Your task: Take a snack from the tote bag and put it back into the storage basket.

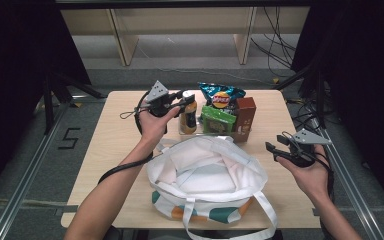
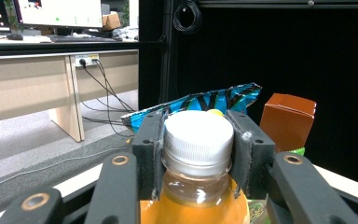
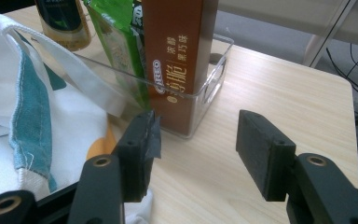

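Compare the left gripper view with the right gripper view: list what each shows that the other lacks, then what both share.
Left gripper view alone: the left gripper closed on the bottle's white cap, above orange drink, with a blue chip bag behind and a desk with cables beyond.

Right gripper view alone: the right gripper open over bare table, the white tote bag with a teal stripe, the clear bin, and a green packet.

Both: the brown carton, and the bottle itself, seen lower down in the right gripper view.

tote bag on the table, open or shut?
Open. In the high view the tote bag has its mouth spread wide, white lining showing, with its handles hanging loose over the near table edge.
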`<state>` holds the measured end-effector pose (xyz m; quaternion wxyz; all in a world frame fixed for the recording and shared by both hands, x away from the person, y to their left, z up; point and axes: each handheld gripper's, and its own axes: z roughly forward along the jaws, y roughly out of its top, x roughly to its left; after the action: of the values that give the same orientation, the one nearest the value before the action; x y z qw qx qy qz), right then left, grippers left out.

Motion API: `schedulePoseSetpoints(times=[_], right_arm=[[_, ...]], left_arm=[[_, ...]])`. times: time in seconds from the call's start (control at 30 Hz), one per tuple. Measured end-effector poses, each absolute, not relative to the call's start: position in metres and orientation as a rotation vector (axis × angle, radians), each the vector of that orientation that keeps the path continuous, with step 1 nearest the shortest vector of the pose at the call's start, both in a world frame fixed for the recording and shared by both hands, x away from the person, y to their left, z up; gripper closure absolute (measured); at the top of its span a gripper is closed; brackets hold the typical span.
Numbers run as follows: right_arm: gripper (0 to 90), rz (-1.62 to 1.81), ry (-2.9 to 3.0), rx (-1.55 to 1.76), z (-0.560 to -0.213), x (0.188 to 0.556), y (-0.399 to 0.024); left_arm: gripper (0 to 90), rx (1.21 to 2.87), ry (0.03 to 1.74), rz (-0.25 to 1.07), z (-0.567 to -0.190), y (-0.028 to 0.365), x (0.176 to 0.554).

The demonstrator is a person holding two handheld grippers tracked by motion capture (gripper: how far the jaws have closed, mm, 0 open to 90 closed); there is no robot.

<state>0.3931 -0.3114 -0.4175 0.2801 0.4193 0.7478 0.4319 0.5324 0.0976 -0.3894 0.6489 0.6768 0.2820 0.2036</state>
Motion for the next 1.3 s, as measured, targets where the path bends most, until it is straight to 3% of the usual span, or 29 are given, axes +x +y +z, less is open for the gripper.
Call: schedulePoseSetpoints(times=[1.3], right_arm=[[48.3,1.159,1.999,1.148,-0.419,0.392,-0.310]], left_arm=[[58.4,1.603,0.696,0.438,-0.418,0.095,0.538]])
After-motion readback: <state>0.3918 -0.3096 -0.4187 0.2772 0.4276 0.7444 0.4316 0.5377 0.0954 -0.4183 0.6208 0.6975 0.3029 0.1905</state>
